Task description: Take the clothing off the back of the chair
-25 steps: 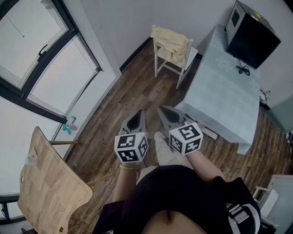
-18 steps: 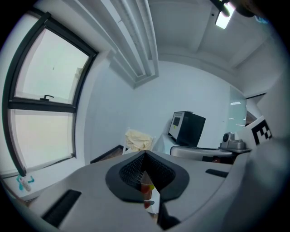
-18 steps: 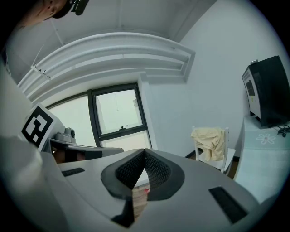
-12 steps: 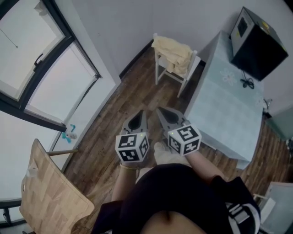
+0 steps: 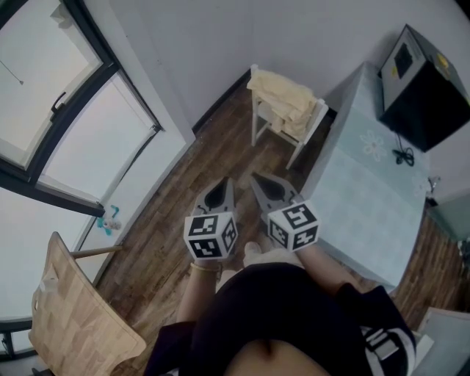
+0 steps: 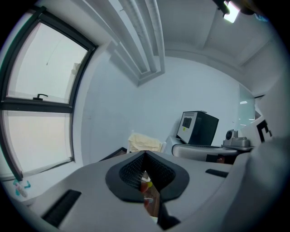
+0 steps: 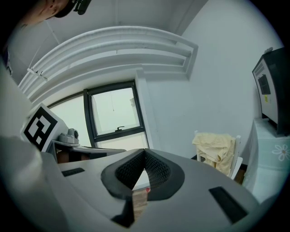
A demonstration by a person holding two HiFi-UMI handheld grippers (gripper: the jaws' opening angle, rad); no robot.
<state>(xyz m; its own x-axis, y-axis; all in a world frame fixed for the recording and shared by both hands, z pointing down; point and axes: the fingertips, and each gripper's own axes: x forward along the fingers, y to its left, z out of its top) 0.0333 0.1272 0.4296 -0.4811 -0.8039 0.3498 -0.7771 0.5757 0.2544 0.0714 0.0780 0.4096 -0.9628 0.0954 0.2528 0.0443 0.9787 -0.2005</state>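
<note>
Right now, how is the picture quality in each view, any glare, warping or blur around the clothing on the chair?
Head view: window blown out white, clothing on the chair evenly lit and fairly sharp. Left gripper view: strong fisheye, dark corners, ceiling lamp glaring, clothing tiny. Right gripper view: ceiling mouldings bent into arcs, clothing clear.

There are two hand-held grippers, the left hand-held gripper [image 5: 227,183] and the right hand-held gripper [image 5: 257,180], two chairs, one white chair [image 5: 255,110] ahead of them and one wooden chair [image 5: 73,308] behind the left, one yellow clothing [image 5: 283,92], one counter [image 5: 360,198] and one black box [image 5: 422,88].
</note>
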